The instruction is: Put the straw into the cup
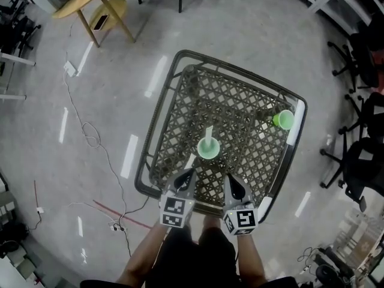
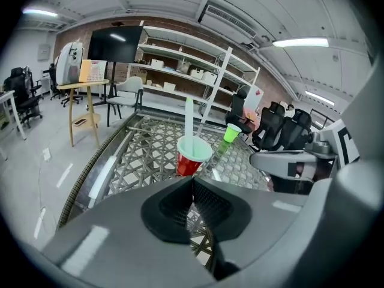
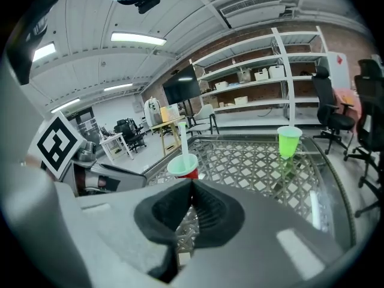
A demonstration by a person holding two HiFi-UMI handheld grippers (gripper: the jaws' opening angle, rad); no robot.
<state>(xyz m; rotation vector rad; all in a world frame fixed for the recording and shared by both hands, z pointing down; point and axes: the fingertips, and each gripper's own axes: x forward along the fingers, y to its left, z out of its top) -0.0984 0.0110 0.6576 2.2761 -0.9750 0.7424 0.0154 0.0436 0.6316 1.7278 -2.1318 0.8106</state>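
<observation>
A red cup point(image 1: 208, 149) point(image 2: 192, 156) point(image 3: 183, 167) with a pale green inside stands upright on the lattice table top point(image 1: 240, 110), near its front middle. A pale straw point(image 1: 208, 135) point(image 2: 189, 117) point(image 3: 182, 138) stands upright inside this cup. My left gripper point(image 1: 191, 174) point(image 2: 192, 182) is shut and empty, just in front of the cup and slightly left. Shut as well, with nothing in it, my right gripper point(image 1: 228, 177) point(image 3: 191, 185) hangs in front of the cup to the right. A green cup point(image 1: 283, 119) point(image 2: 231, 132) point(image 3: 288, 140) stands near the table's right edge.
The table point(image 2: 150, 138) has a raised dark rim point(image 1: 157, 110). A wooden stool point(image 1: 102, 8) stands at the far left, office chairs point(image 1: 360, 59) at the right. Cables point(image 1: 90, 140) trail over the floor left of the table. Shelving point(image 2: 192, 71) lines the far wall.
</observation>
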